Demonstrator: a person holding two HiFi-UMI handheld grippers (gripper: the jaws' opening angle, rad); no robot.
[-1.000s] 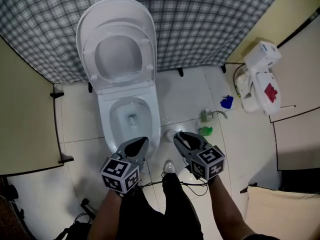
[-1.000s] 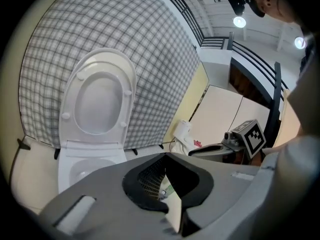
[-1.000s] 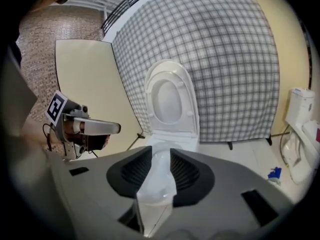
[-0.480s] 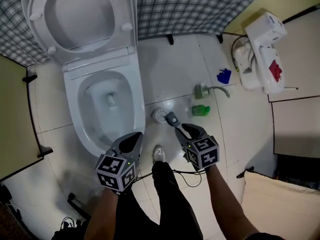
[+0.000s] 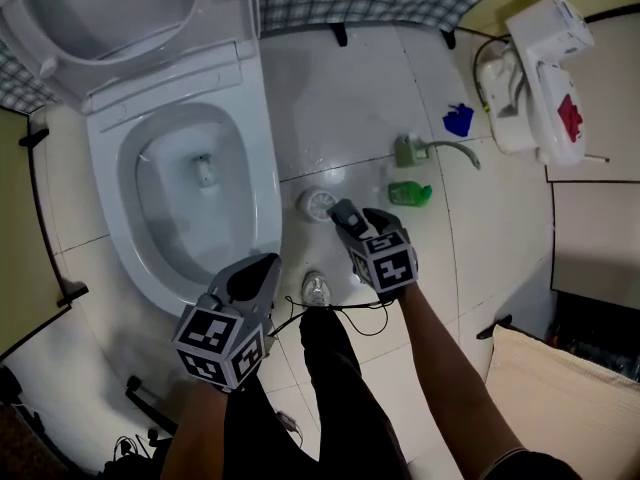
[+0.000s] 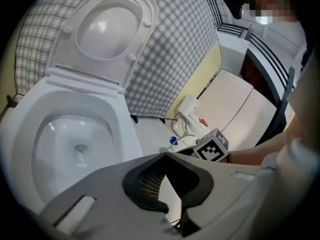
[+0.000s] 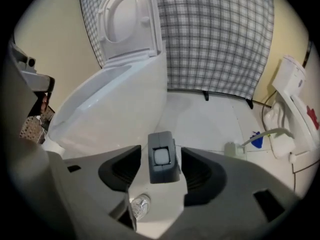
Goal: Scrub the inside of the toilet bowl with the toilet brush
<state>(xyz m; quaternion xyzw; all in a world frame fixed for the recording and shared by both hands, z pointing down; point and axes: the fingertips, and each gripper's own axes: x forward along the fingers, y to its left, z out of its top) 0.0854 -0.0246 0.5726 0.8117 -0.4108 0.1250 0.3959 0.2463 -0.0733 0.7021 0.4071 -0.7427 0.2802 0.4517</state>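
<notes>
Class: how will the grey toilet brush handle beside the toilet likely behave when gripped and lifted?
Probably stiff: the toilet brush handle looks like blocky hard plastic. Its smooth flat sides may slip. Standing upright, it could tip if nudged.

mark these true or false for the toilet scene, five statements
1. The toilet lid is raised. True.
2. The right gripper is clamped on the brush handle. False: its jaws have just been opening and stand apart, with the handle between them untouched.
3. The left gripper holds the brush. False: it is shut and empty.
4. A green bottle lies on the floor. True.
5. The brush is inside the bowl. False: it stands in its holder on the floor beside the toilet.
</notes>
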